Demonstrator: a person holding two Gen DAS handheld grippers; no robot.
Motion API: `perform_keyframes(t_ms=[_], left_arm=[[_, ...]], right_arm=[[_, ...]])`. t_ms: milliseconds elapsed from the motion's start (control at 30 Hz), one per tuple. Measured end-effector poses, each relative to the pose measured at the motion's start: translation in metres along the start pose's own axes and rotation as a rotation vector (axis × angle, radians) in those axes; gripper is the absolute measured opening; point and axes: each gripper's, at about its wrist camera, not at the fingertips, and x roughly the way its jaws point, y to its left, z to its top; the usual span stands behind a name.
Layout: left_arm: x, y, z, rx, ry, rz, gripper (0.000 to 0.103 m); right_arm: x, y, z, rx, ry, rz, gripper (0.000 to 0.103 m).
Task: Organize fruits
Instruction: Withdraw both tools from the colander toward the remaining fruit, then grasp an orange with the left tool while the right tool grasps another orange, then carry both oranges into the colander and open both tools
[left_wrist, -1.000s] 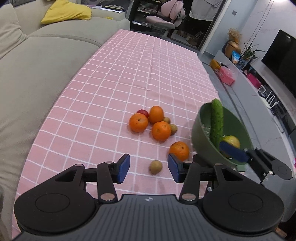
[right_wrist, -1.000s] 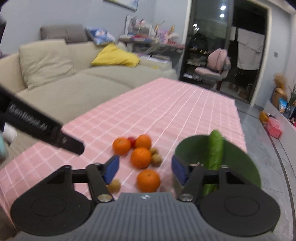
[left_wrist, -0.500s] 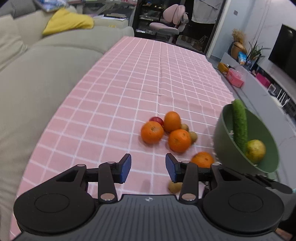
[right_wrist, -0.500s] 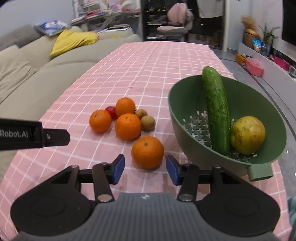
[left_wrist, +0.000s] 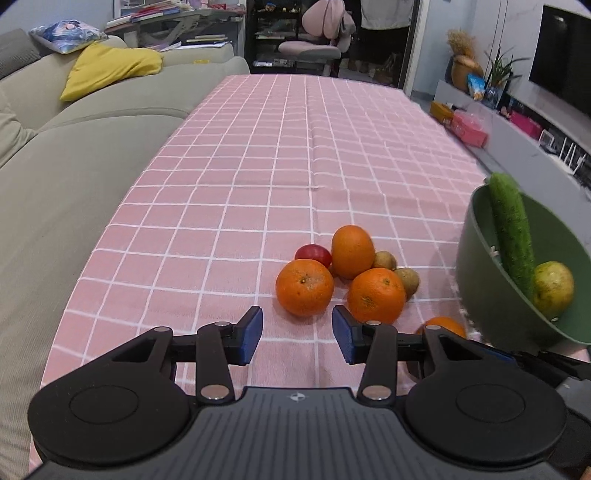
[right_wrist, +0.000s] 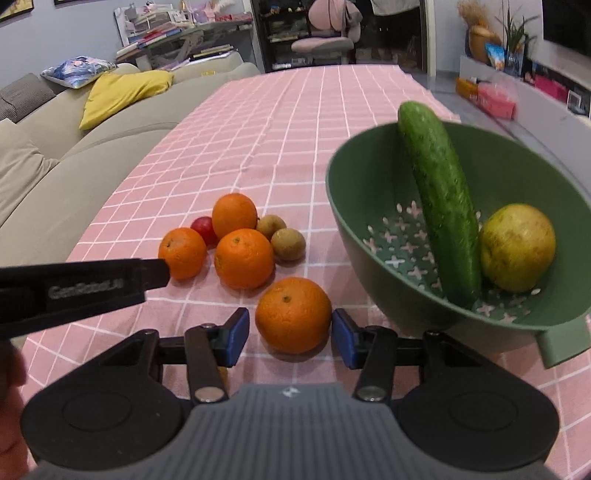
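A green colander bowl (right_wrist: 354, 192) holds a cucumber (right_wrist: 439, 206) and a yellow-green round fruit (right_wrist: 517, 247); it also shows in the left wrist view (left_wrist: 476, 258). Several oranges, a red fruit (right_wrist: 203, 227) and two brown kiwis (right_wrist: 288, 243) lie on the pink checked cloth. My right gripper (right_wrist: 290, 334) is open, its blue pads on either side of the nearest orange (right_wrist: 293, 314), apart from it. My left gripper (left_wrist: 297, 334) is open and empty, just short of two oranges (left_wrist: 304, 288) (left_wrist: 376, 295).
A beige sofa (left_wrist: 55, 166) with a yellow cushion (left_wrist: 110, 68) runs along the table's left edge. The pink cloth (left_wrist: 295, 147) stretches far ahead. A low white cabinet (left_wrist: 517, 147) with boxes stands to the right. The left gripper's arm (right_wrist: 74, 288) crosses the right wrist view.
Both grippers have moved forward and lower toward the fruit. The near orange now sits between the right gripper's pads. The left gripper has closed in on the orange cluster. A lone kiwi has dropped out of view.
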Motion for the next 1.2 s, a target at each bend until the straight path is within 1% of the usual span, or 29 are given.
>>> perform_keyframes(t_ms=[133,267,467,500,533,667,800,900,1033,1200], left_arm=[[0.013,-0.001,0.005,0.005,0.006,0.003,0.056],[0.024,-0.005,0.009,0.035,0.009,0.019,0.056],[0.033,-0.009,0.013,0.051,0.013,0.006,0.057],[0.033,-0.01,0.013,0.052,0.015,0.011,0.052],[0.034,-0.01,0.013,0.054,0.018,0.014,0.049],[0.032,-0.007,0.015,0.026,0.028,0.016,0.047],[0.023,-0.004,0.016,-0.003,0.025,0.002,0.046],[0.01,-0.004,0.016,-0.003,0.025,-0.005,0.046],[-0.01,-0.002,0.016,-0.018,0.027,-0.005,0.046],[-0.046,-0.004,0.021,-0.03,0.005,-0.035,0.046]], right_arm=[[0.004,0.0,0.001,-0.011,0.009,0.016,0.047],[0.011,-0.004,0.002,0.003,0.036,0.025,0.046],[0.014,-0.007,0.004,0.018,0.044,0.044,0.045],[0.014,-0.007,0.005,0.017,0.045,0.045,0.045],[0.014,-0.007,0.005,0.016,0.045,0.048,0.045],[0.013,-0.008,0.005,0.007,0.046,0.053,0.044],[0.012,-0.007,0.003,0.002,0.049,0.053,0.044],[0.008,-0.003,0.003,-0.013,0.048,0.065,0.043],[-0.005,0.003,0.004,-0.047,0.013,0.088,0.043],[-0.033,0.008,0.01,-0.091,-0.048,0.141,0.043]])
